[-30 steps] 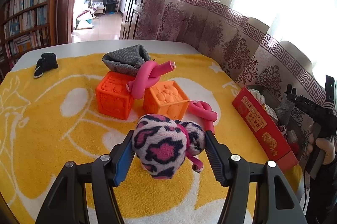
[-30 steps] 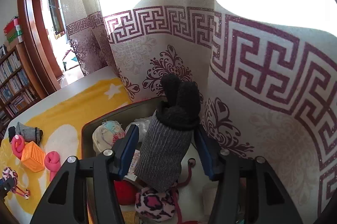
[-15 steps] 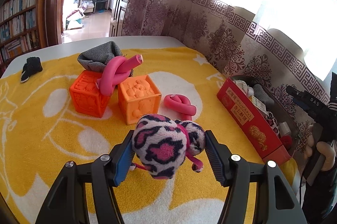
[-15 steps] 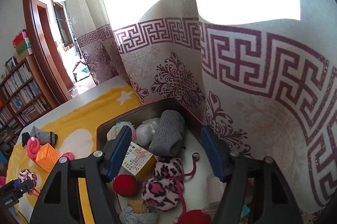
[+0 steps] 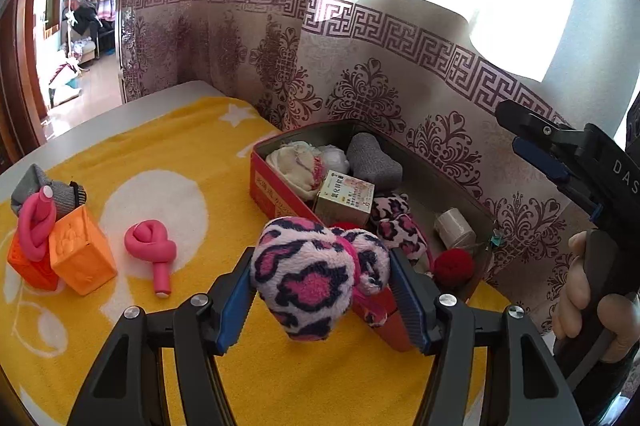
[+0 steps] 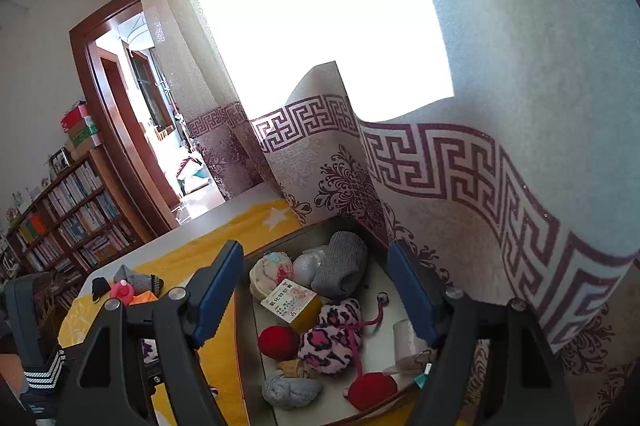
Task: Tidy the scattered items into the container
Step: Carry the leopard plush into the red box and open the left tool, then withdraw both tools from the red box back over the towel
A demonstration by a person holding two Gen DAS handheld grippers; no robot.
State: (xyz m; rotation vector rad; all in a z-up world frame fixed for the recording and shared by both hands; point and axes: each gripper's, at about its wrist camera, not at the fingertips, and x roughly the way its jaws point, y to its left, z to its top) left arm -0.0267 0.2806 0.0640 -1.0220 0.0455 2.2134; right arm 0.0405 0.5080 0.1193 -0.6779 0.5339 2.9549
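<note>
The left gripper (image 5: 322,300) has its blue-padded fingers (image 5: 236,300) pressed against both sides of a pink leopard-print plush earmuff (image 5: 306,280), holding it in the air just in front of the near red wall of the container (image 5: 280,196), a shallow red tin with a dark inside that sits on the yellow towel (image 5: 180,146) against the patterned curtain (image 5: 360,66). The right gripper (image 6: 316,290) hangs above the tin with nothing between its fingers (image 6: 216,286), which stand wide apart and are opening further. In the tin lie a grey sock (image 6: 340,266), a cream knitted cap (image 6: 270,272), a white bundle (image 6: 306,268), a small printed carton (image 6: 290,302), a second leopard-print earmuff (image 6: 332,336), a red pompom (image 6: 278,342), a white roll (image 6: 406,338), a grey ball of cloth (image 6: 290,390) and a second red ball (image 6: 370,390) at the near end. Out on the towel, well apart from the tin, a knotted pink foam curler (image 5: 152,248) lies by itself; left of it two orange embossed cubes (image 5: 80,254) stand side by side with another pink curler (image 5: 36,222) draped over them and a grey sock with a dark cuff (image 5: 48,188) behind. A hand (image 5: 588,290) at the right edge of the left wrist view grips the handle of the right gripper.
</note>
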